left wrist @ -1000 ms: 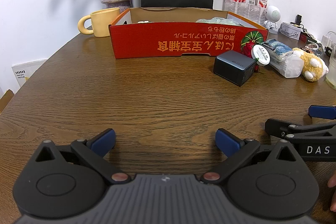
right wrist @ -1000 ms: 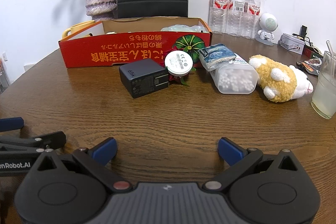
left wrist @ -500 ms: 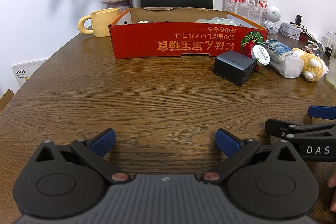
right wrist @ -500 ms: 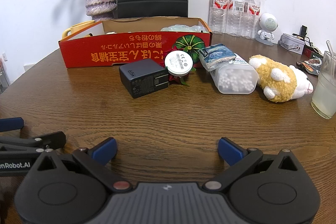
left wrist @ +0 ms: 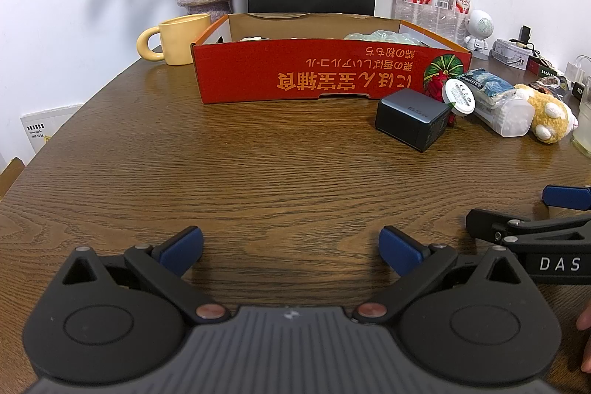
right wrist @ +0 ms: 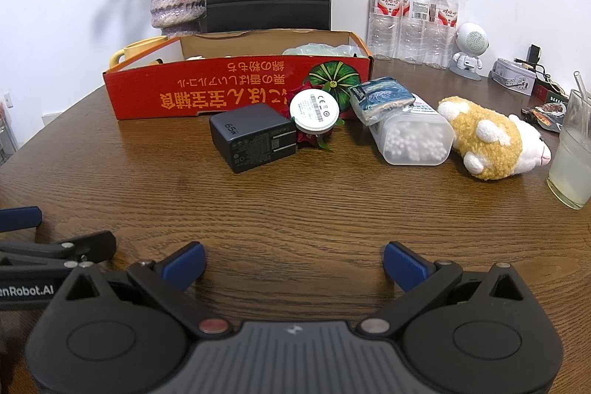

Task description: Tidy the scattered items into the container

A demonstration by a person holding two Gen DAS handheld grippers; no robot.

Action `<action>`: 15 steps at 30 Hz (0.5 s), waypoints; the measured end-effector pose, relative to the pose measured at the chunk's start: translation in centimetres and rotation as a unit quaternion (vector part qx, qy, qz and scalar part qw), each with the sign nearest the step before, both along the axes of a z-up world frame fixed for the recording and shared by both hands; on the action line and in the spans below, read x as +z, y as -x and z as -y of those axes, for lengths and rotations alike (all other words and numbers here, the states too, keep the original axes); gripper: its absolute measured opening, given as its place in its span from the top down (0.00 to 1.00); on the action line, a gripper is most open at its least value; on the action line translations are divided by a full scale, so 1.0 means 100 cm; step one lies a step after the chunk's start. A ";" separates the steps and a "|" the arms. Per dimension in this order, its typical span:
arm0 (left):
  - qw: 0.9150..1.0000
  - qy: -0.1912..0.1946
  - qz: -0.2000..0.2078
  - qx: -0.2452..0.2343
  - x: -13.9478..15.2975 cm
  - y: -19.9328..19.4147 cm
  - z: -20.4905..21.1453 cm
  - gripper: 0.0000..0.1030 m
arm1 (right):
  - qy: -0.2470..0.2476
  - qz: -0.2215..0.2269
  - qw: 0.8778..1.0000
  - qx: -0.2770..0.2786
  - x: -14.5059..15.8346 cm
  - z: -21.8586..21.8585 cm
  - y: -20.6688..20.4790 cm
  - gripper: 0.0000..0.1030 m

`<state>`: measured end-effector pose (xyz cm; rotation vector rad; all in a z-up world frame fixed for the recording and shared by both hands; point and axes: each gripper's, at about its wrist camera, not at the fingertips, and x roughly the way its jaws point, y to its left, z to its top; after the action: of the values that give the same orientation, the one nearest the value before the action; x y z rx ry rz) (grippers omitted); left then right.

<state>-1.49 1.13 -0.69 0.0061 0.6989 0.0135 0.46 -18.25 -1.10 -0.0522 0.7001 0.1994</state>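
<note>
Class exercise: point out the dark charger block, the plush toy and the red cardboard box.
dark charger block (right wrist: 254,135): right wrist view, on its label face.
plush toy (right wrist: 491,143): right wrist view, on its tan back.
red cardboard box (left wrist: 295,72): left wrist view, on its front wall.

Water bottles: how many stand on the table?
3, upright in a row by the wall, right of the red box: left, middle, right. None visibly hidden.

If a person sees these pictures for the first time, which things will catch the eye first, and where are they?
The long red cardboard box with orange lettering stands at the middle back of the wooden table. Before its right end lies a cluster: a dark 65W charger, a round white disc, a clear tub of cotton swabs and a yellow-and-white plush toy. Both tongs, left and right, are open, holding nothing.
</note>
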 end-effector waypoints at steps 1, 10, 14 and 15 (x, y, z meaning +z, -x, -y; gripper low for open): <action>1.000 0.000 0.000 0.000 0.000 0.000 0.000 0.00 | 0.000 0.000 1.000 0.000 0.000 0.000 0.000 0.00; 1.000 0.000 0.000 0.001 0.000 0.000 0.000 0.00 | 0.000 0.000 1.000 -0.001 0.000 0.000 -0.001 0.00; 1.000 0.000 0.000 0.001 0.000 -0.001 0.000 0.00 | 0.000 0.000 1.000 -0.001 0.000 0.001 -0.001 0.00; 1.000 0.000 0.002 0.004 0.000 -0.001 0.001 0.00 | 0.000 0.000 1.000 -0.001 0.000 0.001 -0.001 0.00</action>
<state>-1.41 1.06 -0.65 0.0040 0.6958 0.0205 0.56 -18.34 -1.08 -0.0508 0.7003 0.1972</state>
